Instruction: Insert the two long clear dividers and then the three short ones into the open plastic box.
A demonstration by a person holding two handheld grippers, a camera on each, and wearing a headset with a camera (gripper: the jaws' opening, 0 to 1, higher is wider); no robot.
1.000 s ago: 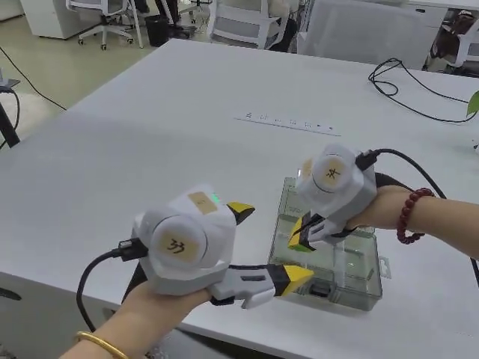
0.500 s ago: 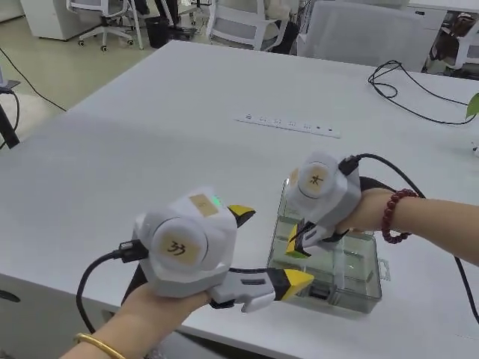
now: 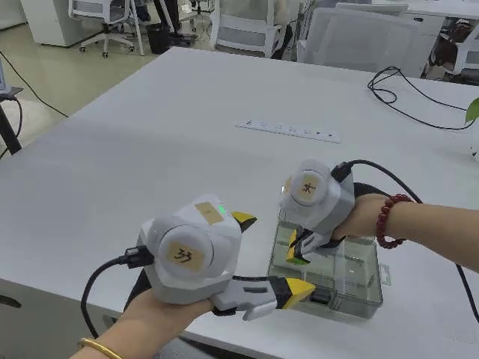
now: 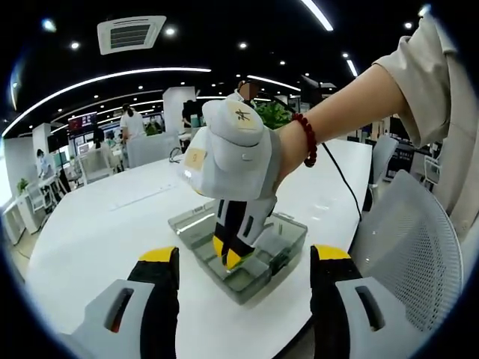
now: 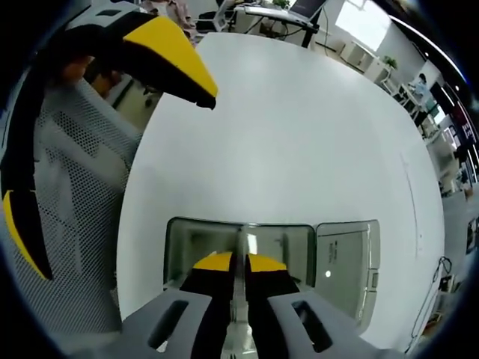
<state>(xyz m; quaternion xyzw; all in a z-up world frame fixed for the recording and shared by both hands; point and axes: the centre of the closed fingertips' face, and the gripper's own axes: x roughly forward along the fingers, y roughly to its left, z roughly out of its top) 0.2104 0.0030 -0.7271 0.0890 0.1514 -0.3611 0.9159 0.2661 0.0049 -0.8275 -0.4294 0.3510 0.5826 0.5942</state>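
When set against the head view of a second ago, finds the right gripper shifted toward the left side of the open plastic box and a little lower into it. Places the box close to the front edge of the tabletop, toward the right front corner, with the lid folded out flat beside it.

Records the right gripper's jaws as drawn almost together on a thin clear divider, seen edge-on in the right gripper view and standing upright along the middle of the box. Cannot tell long from short.

Records the left gripper much as before, held just off the box's near left corner, jaws spread wide, nothing between them, touching nothing.

Notes a power strip well apart toward the middle of the tabletop and a black cable toward the far right corner, neither in the way.

Judges the change to be the seating stroke of one divider, lowering under way and not yet confirmed home in its slots. Cannot make out any other divider through the clear walls, so leaves the count open. Advises watching for the sheet tilting out of its slots, and for the light box sliding, given no hold on it by the left gripper.
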